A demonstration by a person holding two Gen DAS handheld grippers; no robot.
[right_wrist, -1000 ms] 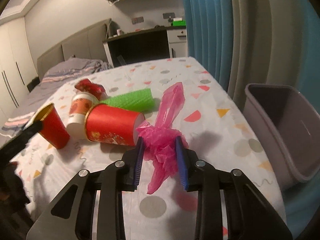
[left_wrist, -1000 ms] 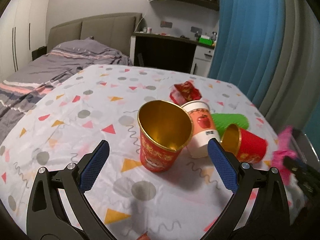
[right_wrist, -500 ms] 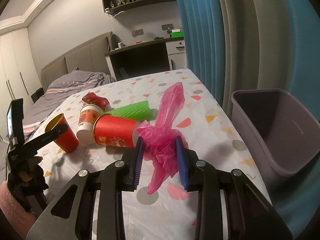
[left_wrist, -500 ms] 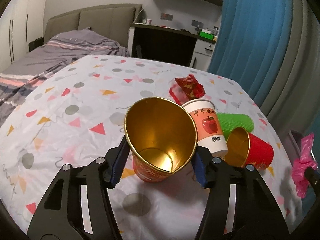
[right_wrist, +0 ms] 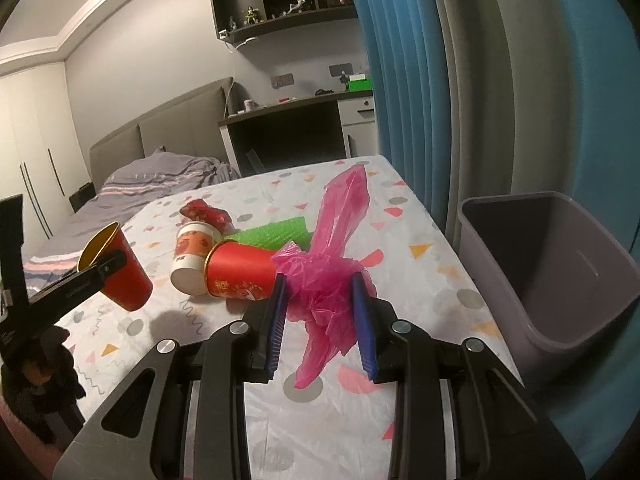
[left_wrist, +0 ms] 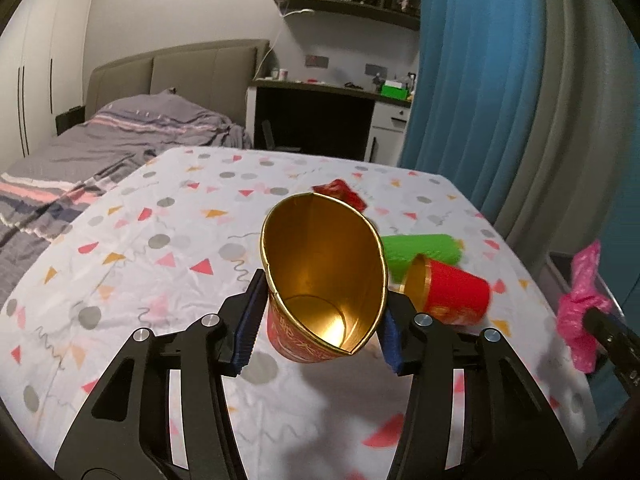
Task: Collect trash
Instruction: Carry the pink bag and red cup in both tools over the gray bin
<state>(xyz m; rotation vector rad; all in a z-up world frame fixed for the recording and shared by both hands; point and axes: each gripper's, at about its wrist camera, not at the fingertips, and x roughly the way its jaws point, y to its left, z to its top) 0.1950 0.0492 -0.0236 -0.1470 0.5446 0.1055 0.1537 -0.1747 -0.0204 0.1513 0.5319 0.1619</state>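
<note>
1. The left wrist view looked forward along its fingers (left_wrist: 248, 320) from just above the table (left_wrist: 120, 280), facing the bed (left_wrist: 100, 140) and desk (left_wrist: 320, 120), with a gold-lined cup (left_wrist: 324, 280) very close to the lens.
2. The right wrist view looked along its fingers (right_wrist: 276, 320) from the table's near right side, toward the same bed and desk, with the bin (right_wrist: 560, 272) at its right.
3. Both views shared the table, the lying red cup (left_wrist: 452, 296) (right_wrist: 240, 272) and the green cup (left_wrist: 424, 248) (right_wrist: 276, 236); each caught the other gripper at its edge.

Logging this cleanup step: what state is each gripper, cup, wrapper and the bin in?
left gripper: shut on red-and-gold cup, squeezed oval, lifted
right gripper: shut on pink plastic bag
second red cup: lying on its side
white apple cup: tipped over
green sleeve: lying flat
grey bin: open
</note>
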